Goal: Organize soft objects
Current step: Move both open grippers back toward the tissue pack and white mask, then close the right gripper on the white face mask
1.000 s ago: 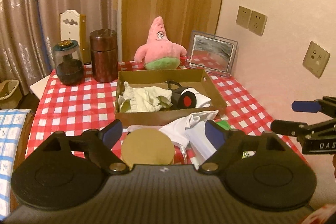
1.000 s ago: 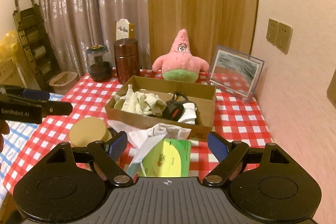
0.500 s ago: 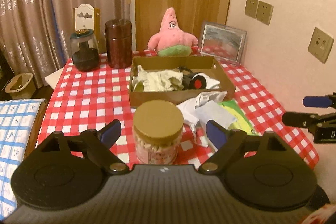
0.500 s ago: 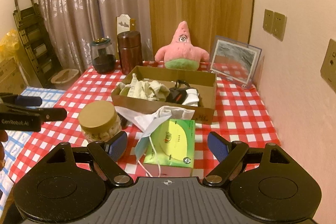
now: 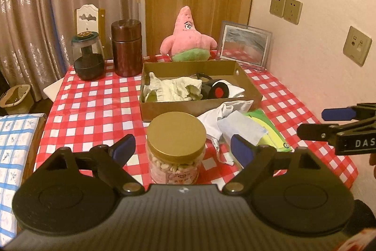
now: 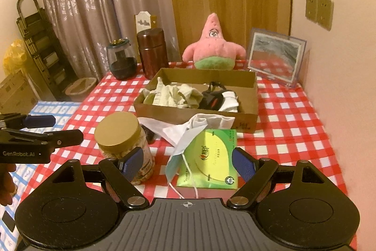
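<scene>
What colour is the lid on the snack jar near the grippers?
Gold; the jar lid shows best in the left wrist view, directly ahead.

Mostly cloth, card and plastic from where I sit, with little that shines.

The desk (image 5: 94, 107) wears a slick red-and-white checked cover that catches the light; the box (image 6: 246, 95) is matt brown cardboard holding crumpled pale cloth (image 5: 174, 91). I see a fuzzy pink plush starfish (image 6: 212, 46), a clear plastic jar (image 5: 176, 149) with a smooth gold lid, a glossy green tissue pack (image 6: 211, 157), thin white fabric (image 6: 199, 124) draped on it, a polished dark wooden canister (image 5: 127, 48), and a glass-fronted picture frame (image 6: 275, 58). My left tongs (image 5: 181, 147) are matt black plastic with textured blue pads (image 5: 240, 147).
</scene>
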A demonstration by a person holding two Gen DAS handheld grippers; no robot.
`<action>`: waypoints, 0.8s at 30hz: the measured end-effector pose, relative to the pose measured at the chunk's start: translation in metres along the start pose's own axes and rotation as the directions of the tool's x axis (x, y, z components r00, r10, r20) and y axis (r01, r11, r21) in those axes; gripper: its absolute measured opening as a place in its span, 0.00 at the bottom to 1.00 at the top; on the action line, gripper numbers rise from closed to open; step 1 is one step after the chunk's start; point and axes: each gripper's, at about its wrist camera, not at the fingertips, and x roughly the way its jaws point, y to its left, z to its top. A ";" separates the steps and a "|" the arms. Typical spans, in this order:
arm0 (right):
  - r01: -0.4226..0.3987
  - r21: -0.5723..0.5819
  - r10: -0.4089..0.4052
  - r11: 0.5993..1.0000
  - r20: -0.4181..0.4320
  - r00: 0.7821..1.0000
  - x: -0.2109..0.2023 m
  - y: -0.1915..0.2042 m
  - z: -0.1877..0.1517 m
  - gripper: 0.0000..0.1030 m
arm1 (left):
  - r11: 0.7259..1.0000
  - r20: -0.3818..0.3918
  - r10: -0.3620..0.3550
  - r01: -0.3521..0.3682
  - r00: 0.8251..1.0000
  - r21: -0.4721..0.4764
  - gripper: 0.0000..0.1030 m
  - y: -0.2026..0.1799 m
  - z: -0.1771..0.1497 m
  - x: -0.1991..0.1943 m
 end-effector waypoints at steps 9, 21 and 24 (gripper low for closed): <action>-0.037 0.055 0.041 0.998 -0.057 0.998 0.049 -0.005 0.010 0.76 | 1.000 0.000 -0.001 0.001 1.000 -0.006 0.84 0.016 0.006 0.026; -0.042 0.111 0.059 0.993 -0.153 0.986 0.115 -0.009 0.017 0.59 | 1.000 -0.008 -0.020 0.020 1.000 0.015 0.84 0.035 0.019 0.060; -0.033 0.116 0.053 0.993 -0.179 0.982 0.128 -0.010 0.018 0.52 | 0.999 -0.016 -0.028 0.028 0.999 0.015 0.84 0.038 0.020 0.067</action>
